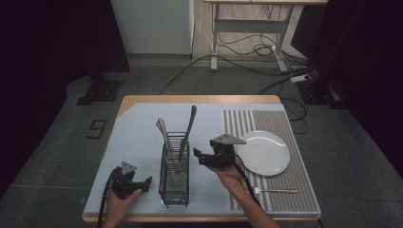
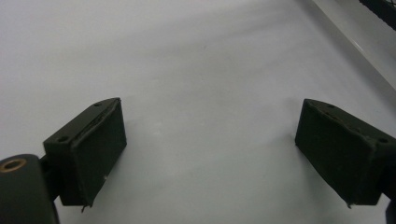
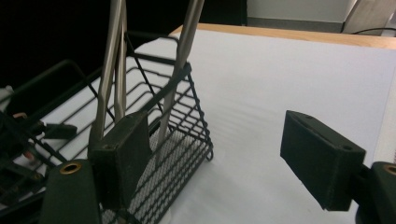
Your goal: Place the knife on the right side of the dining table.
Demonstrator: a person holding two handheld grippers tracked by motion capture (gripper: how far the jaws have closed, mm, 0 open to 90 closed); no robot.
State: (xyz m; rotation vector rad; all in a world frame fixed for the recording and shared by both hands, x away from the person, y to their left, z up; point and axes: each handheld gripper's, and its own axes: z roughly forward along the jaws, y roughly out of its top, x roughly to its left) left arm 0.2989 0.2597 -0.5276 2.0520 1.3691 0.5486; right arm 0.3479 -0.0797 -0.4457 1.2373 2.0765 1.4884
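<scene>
The black wire cutlery basket (image 1: 174,172) stands upright on the pale blue table mat (image 1: 138,137), between my two hands, and it already holds several steel utensils: two long handles (image 1: 163,133) lean left out of its far end and a third handle (image 1: 188,128) leans right. So I judge most of the loading done. My right gripper (image 1: 203,157) hangs just right of the basket's rim with its jaws spread and nothing between them; in the right gripper view the wire wall (image 3: 177,116) sits close beside one jaw. One steel utensil (image 1: 275,191) lies flat on the grey striped placemat (image 1: 294,190), near the table's front edge, below the white round plate (image 1: 264,152). That piece looks like what is left for me to fetch. My left gripper (image 1: 142,183) rests on the mat left of the basket, jaws wide and empty.
</scene>
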